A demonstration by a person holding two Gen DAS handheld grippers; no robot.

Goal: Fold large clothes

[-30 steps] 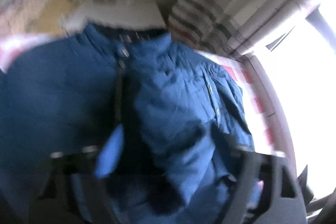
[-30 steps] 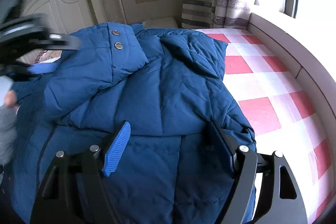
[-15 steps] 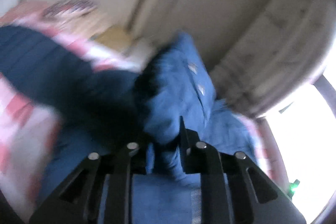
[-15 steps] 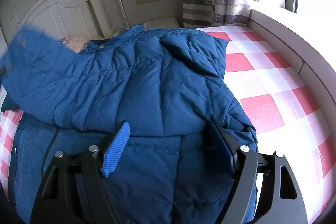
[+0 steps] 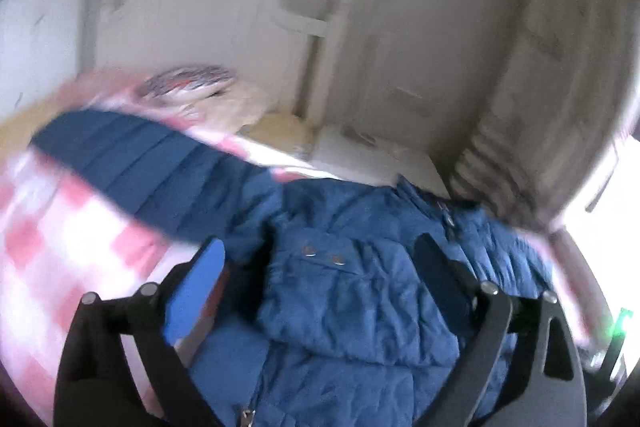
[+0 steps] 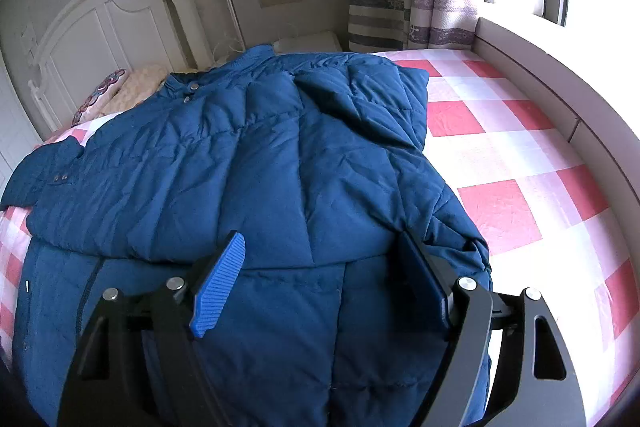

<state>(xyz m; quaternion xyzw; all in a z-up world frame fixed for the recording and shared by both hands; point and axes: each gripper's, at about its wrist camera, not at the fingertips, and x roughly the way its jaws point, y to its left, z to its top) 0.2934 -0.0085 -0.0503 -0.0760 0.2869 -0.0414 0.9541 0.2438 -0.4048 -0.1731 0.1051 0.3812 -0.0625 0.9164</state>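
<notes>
Between left gripper (image 5: 320, 267) pads: nothing pinched; jaws just sprung wide, cuff (image 5: 320, 259) released and lying below. Right gripper (image 6: 320, 279): spread, unmoved, hovering over near hem. Blue padded jacket (image 6: 248, 163) on checked bedsheet (image 6: 520, 147), left sleeve now laid across chest. Likely one sleeve fold done.

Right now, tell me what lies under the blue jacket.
The blue padded jacket lies on a red-and-white checked bedsheet, which shows all around it. A folded-over sleeve covers part of its front. Anything between jacket and sheet is hidden by the fabric.
</notes>
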